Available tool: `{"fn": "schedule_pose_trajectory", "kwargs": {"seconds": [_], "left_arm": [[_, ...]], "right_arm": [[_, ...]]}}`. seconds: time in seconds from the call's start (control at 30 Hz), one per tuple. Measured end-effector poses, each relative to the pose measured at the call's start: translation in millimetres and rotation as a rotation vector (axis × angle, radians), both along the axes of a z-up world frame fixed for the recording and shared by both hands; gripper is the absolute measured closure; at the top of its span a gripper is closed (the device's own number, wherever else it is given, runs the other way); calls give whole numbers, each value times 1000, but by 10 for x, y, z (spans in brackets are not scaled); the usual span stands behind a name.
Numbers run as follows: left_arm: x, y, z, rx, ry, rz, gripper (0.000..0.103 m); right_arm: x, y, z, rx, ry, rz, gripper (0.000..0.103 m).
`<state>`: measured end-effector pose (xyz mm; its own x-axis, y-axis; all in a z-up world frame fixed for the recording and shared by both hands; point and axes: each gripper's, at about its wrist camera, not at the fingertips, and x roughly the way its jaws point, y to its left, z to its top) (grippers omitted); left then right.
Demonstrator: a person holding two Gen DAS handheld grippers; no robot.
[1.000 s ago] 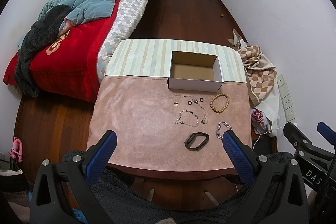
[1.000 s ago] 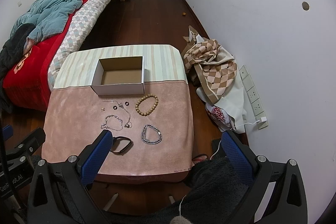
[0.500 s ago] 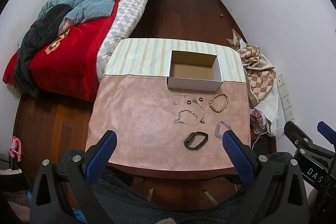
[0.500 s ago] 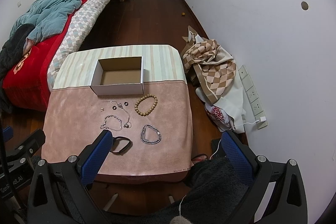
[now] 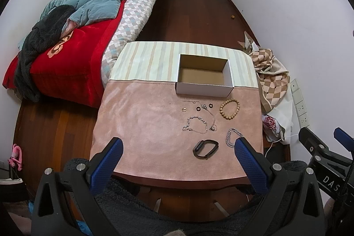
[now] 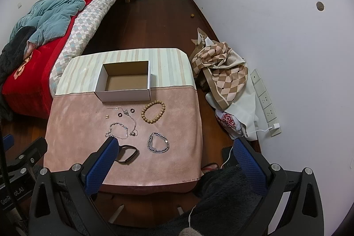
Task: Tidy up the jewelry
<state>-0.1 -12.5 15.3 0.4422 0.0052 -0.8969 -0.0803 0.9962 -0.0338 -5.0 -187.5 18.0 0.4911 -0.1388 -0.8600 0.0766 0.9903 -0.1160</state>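
Left gripper and right gripper are each showing black angular frames, silver screws at the joints, and blue textured finger pads. White lettering is appearing on the neighbouring frame, partly cropped, possibly "DAS".

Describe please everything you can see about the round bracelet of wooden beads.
The round bracelet of light brown wooden beads is a closed loop of many beads. It lies flat on the pink table mat, in front of the open white cardboard box's right corner, touching nothing else. No gripper holds it.
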Motion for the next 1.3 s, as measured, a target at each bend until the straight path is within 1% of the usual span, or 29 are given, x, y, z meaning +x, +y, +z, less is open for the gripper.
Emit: {"fn": "schedule_pose_trajectory", "kwargs": {"seconds": [0.37, 0.47, 0.57, 0.67, 0.77, 0.87, 0.93, 1.07, 1.17, 1.3], "left_arm": [[10, -9, 0, 6, -5, -5, 0], [128, -40, -75, 60, -26, -6, 0], [315, -33, -271, 100, -22, 3, 0], [495, -29, -589, 138, 17, -2, 0], [625, -38, -966, 138, 82, -25, 0], [687, -111, -1329, 148, 145, -55, 0], [704, -178, -1554, 157, 184, -74, 0], [729, -281, -1959, 139, 256, -102, 0], [731, -337, -2134, 127, 290, -117, 0], [746, -432, -2288, 119, 306, -137, 0]], "right_arm": [[4, -13, -7, 8, -5, -3, 0], [41, -57, -85, 28, -9, 2, 0], [124, -141, -217, 37, -5, -10, 0], [269, -254, -462, 28, 15, -35, 0], [405, -347, -781, 5, 55, -54, 0], [541, -438, -1129, -14, 118, -58, 0], [622, -471, -1416, -30, 169, -51, 0], [742, -533, -1920, -34, 251, -39, 0], [771, -556, -2215, -37, 295, -36, 0], [790, -604, -2446, -21, 323, -34, 0]]}}
